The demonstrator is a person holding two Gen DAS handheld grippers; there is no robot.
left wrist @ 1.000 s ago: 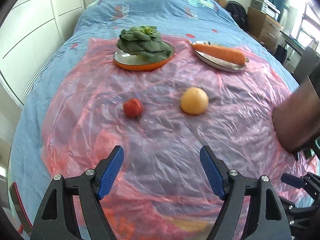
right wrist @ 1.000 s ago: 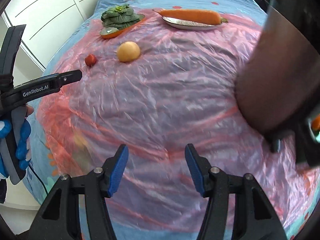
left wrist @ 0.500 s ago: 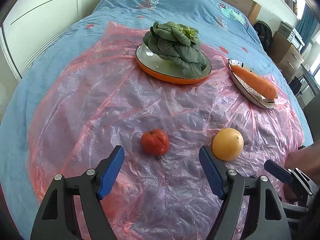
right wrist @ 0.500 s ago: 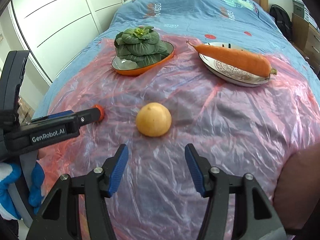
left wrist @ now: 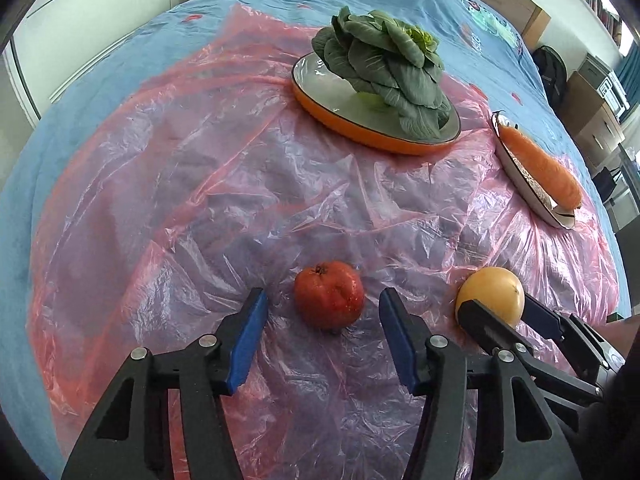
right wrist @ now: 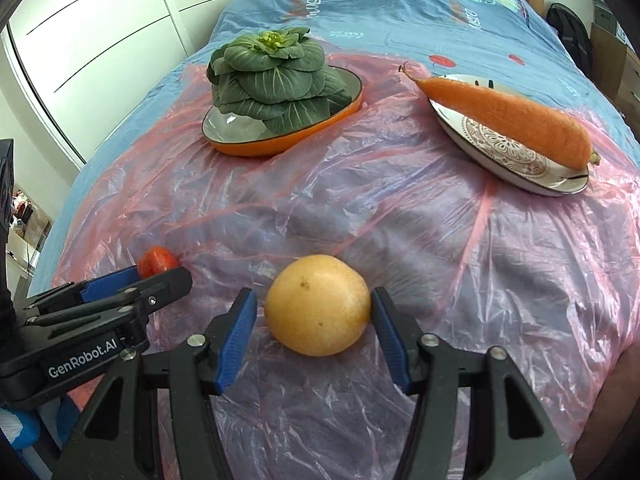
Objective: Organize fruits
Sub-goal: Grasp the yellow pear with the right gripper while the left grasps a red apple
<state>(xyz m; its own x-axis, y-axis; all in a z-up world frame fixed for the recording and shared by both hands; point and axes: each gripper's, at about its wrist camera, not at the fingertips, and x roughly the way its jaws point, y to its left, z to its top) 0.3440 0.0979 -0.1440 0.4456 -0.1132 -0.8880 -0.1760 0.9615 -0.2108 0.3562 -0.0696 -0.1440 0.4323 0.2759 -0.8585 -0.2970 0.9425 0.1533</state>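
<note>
A red tomato-like fruit (left wrist: 329, 294) lies on the pink plastic sheet (left wrist: 240, 184). My left gripper (left wrist: 323, 297) straddles it. Its jaws are closing, with a gap still showing on each side of the fruit. To the right lies a round yellow fruit (right wrist: 318, 304), set between the blue pads of my right gripper (right wrist: 313, 296). The right pad is at the fruit's skin, while the left pad stands a little off it. In the right wrist view the red fruit (right wrist: 156, 260) peeks out behind the left gripper's fingers (right wrist: 160, 280).
Farther back, an orange-rimmed dish (right wrist: 256, 148) holds a head of leafy greens (right wrist: 272, 80). A patterned plate (right wrist: 504, 148) holds a carrot (right wrist: 508, 116). The sheet covers a blue bedspread (right wrist: 380, 12). White wardrobe doors (right wrist: 100, 32) stand at the left.
Both grippers came forward and down to the fruits. The left one's jaws narrowed around the red fruit, and the right one now has the yellow fruit between its pads.
</note>
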